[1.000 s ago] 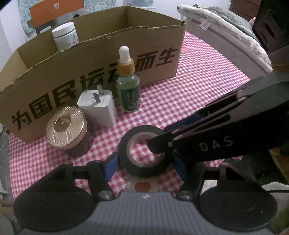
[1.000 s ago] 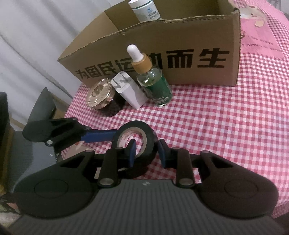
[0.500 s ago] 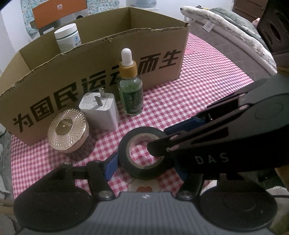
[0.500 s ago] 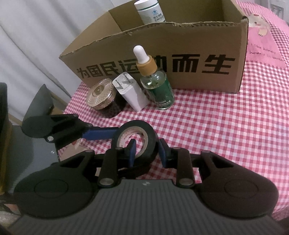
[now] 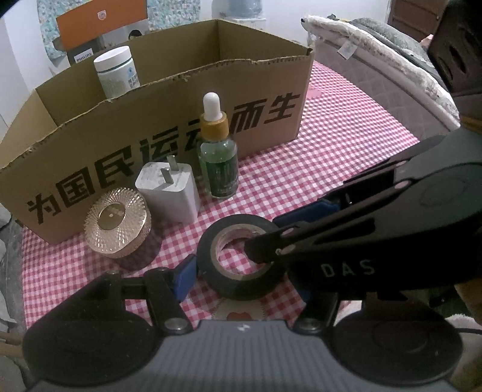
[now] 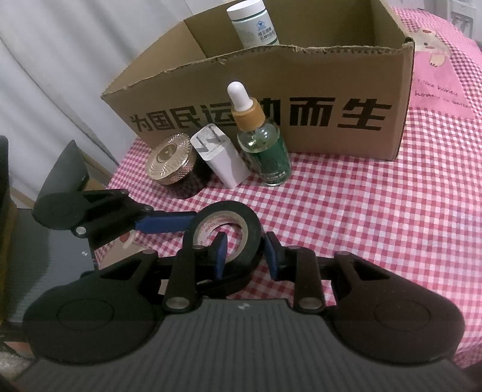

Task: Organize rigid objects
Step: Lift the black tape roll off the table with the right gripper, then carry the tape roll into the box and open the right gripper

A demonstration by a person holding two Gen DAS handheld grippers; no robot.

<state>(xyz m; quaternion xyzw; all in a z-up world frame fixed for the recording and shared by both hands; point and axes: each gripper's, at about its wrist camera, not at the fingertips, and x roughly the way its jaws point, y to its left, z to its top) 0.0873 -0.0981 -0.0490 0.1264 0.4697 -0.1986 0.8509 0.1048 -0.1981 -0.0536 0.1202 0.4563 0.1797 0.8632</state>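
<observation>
A black tape roll is held just above the red-checked tablecloth. My left gripper spans its outer sides; the left blue pad touches the roll and the other pad is hidden. My right gripper is shut on the roll's wall, one pad inside the hole and one outside. The left gripper's blue finger reaches the roll from the left. Behind stands an open cardboard box holding a white bottle.
In front of the box stand a green dropper bottle, a white charger and a gold-lidded jar. A padded bed edge lies right; a black chair sits beyond the table's left edge.
Both views have drifted slightly, so the box and bottles sit a little lower in the pictures. The tape roll stays between both pairs of jaws as before.
</observation>
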